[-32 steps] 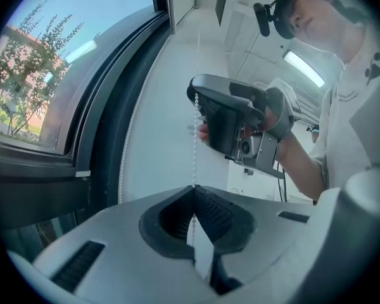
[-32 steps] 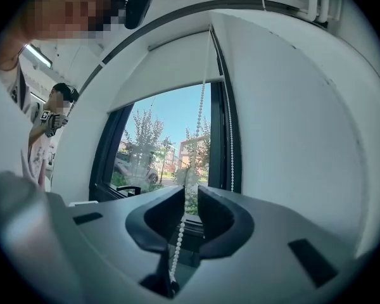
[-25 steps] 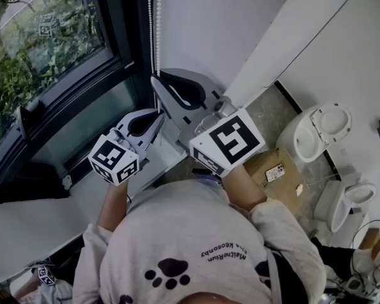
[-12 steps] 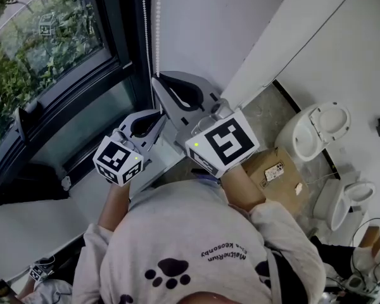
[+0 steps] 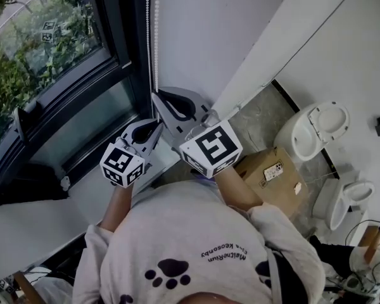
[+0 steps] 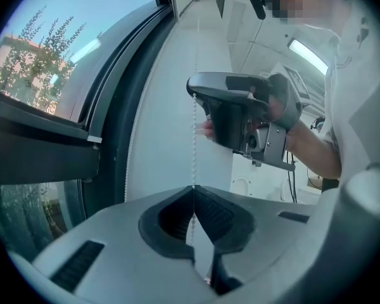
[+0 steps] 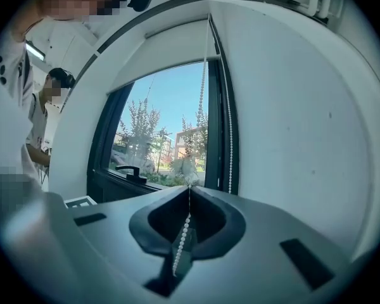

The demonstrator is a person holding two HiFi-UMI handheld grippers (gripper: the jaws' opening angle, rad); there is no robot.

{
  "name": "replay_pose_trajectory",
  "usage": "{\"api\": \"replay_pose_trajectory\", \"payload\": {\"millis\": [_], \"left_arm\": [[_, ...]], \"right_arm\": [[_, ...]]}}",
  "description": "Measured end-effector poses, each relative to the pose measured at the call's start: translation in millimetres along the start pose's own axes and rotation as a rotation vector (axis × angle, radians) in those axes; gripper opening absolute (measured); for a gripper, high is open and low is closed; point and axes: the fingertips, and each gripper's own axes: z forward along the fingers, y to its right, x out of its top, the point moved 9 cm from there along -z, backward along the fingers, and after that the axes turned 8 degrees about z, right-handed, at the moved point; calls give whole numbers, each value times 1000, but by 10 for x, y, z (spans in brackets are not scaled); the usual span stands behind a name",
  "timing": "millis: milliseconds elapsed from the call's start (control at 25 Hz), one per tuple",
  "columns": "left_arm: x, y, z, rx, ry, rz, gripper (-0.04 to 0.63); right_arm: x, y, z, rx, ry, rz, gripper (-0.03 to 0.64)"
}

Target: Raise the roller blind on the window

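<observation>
Nearest in, the left gripper (image 5: 156,126) sits low, with its jaws pinched together on the bead chain (image 6: 194,125). The beads run into the tips and on through the gap behind. Just above it on what looks like the same strand, the right gripper (image 5: 158,99) is clamped too, beads trailing down between its closed jaws (image 7: 190,187). From both sets of tips the chain rises straight up the white wall, long axis vertical, with the loop's second strand (image 7: 228,132) hanging free just beside. Farther left, the dark-framed window (image 5: 57,56) shows trees outside. I judge the pull must go straight down along the chain, and the lower left hand looks due to regrip higher.
</observation>
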Motion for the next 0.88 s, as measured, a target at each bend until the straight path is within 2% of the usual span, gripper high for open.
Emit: {"api": "replay_pose_trajectory", "payload": {"millis": [240, 320, 360, 440, 600, 880], "left_arm": [[-154, 68, -4, -48, -64, 4, 12], [-167, 75, -30, -57, -62, -10, 12], [-156, 69, -50, -60, -54, -25, 26], [-91, 28, -110, -62, -26, -61, 109], [194, -142, -298, -18, 59, -86, 109], [873, -203, -418, 14, 158, 32, 106]], "right_arm": [[-204, -4, 4, -5, -31, 22, 9], [-267, 10, -1, -8, -43, 31, 9], [-303, 15, -3, -8, -52, 36, 9], [-392, 20, -8, -8, -75, 46, 9], [-613, 21, -14, -9, -123, 62, 9], [-868, -10, 3, -14, -165, 48, 9]]}}
